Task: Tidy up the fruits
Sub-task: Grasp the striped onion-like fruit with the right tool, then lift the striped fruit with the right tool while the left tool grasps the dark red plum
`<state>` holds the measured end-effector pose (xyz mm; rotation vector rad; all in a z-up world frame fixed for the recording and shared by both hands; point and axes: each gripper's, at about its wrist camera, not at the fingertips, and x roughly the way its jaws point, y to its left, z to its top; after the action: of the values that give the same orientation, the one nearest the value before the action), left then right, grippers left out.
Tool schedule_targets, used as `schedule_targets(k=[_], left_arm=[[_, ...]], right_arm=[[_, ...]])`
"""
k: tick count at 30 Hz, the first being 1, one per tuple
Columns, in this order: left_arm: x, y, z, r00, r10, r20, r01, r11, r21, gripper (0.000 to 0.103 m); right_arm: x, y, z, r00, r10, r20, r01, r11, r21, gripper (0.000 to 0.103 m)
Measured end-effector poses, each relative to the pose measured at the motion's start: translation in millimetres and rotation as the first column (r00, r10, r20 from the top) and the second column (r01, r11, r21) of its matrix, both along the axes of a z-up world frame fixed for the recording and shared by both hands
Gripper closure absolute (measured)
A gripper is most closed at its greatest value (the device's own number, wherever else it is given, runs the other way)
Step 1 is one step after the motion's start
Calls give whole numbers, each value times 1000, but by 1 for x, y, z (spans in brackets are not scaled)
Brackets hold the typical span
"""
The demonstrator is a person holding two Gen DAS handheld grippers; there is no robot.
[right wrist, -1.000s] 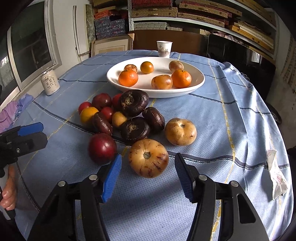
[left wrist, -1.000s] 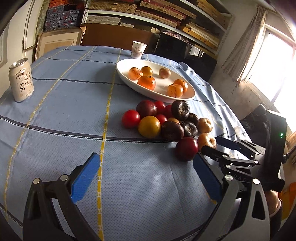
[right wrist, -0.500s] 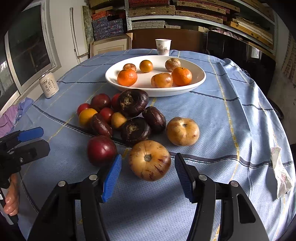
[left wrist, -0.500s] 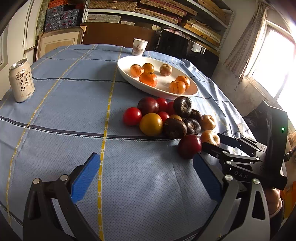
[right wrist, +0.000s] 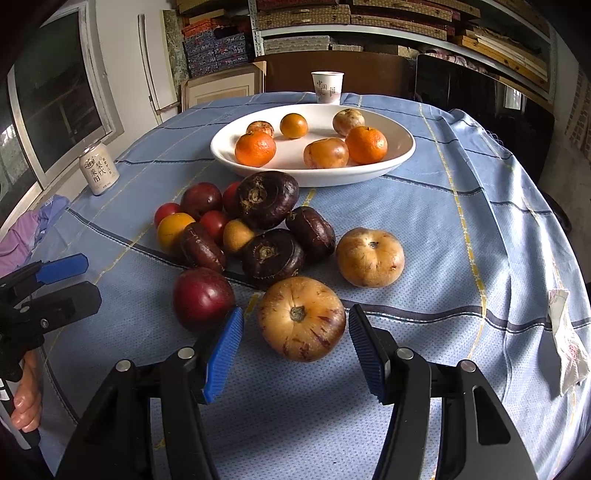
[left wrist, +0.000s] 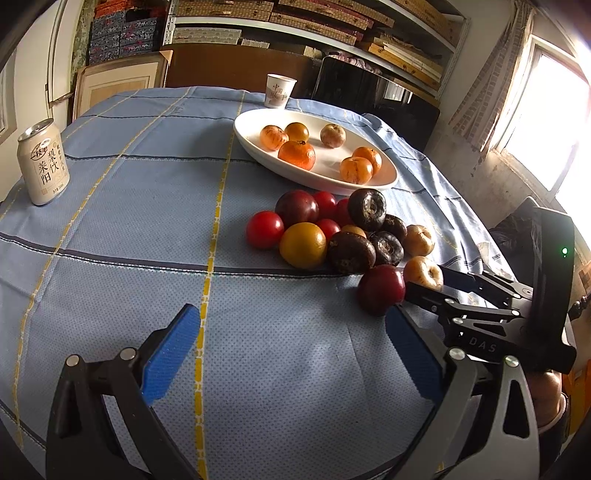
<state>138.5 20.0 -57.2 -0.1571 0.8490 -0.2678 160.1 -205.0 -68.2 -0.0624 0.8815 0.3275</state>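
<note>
Change: right tool has crept forward since a second ago; the speckled tan fruit now sits between its blue pads.
Table: round, under a blue cloth with yellow and dark stripes.
Landmark: white plate, far side of the cloth, holding six orange and tan fruits.
Loose fruits: pile just in front of the plate; red, yellow, dark purple, tan.
Other items: paper cup behind the plate; drink can well left of it.
Room: shelves of stacked boxes behind; bright window to the right.
Right tool pose: low, wide open, pads either side of the fruit, no contact visible.
Left tool: wide open over bare cloth, nearer than the pile, holding nothing.
</note>
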Motion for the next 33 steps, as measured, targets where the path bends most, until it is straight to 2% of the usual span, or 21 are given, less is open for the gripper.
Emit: schedule_targets(k=[4, 8, 13, 16, 17, 18, 20, 21, 23, 26, 33], left_arm=[[1, -1, 0, 1000, 0, -2, 0, 1000, 8, 4], [1, -3, 0, 1000, 4, -5, -4, 1000, 21, 4], [-5, -15, 5, 1000, -14, 22, 12, 996, 93, 5], [-12, -34, 15, 996, -72, 60, 67, 994, 84, 15], [-11, -43, 16, 994, -100, 53, 95, 992, 81, 22], [-9, -52, 15, 992, -119, 43, 115, 989, 91, 29], [-1, -69, 9, 990, -141, 11, 138, 983, 122, 36], [4, -74, 5, 989, -148, -15, 149, 981, 127, 45], [12, -79, -2, 987, -148, -66, 154, 983, 103, 51], [21, -75, -6, 989, -115, -95, 121, 991, 63, 53], [32, -85, -10, 987, -113, -118, 121, 990, 68, 54]], right_arm=[[2, 1, -2, 1000, 3, -13, -3, 1000, 1, 44], [3, -2, -2, 1000, -9, -15, 9, 1000, 7, 57], [-3, -30, 7, 999, -44, 24, 39, 986, 163, 57], [-5, -49, 8, 996, -81, 30, 71, 964, 258, 57], [-4, -53, 8, 995, -92, 25, 82, 958, 274, 57], [-4, -55, 7, 995, -99, 20, 90, 956, 278, 57], [-2, -54, 7, 995, -98, 18, 89, 958, 272, 57], [-3, -53, 7, 996, -89, 23, 79, 958, 274, 57], [-5, -52, 10, 996, -80, 38, 66, 959, 276, 57], [-8, -53, 12, 995, -80, 55, 60, 955, 290, 57], [-7, -63, 10, 995, -87, 43, 67, 935, 348, 57]])
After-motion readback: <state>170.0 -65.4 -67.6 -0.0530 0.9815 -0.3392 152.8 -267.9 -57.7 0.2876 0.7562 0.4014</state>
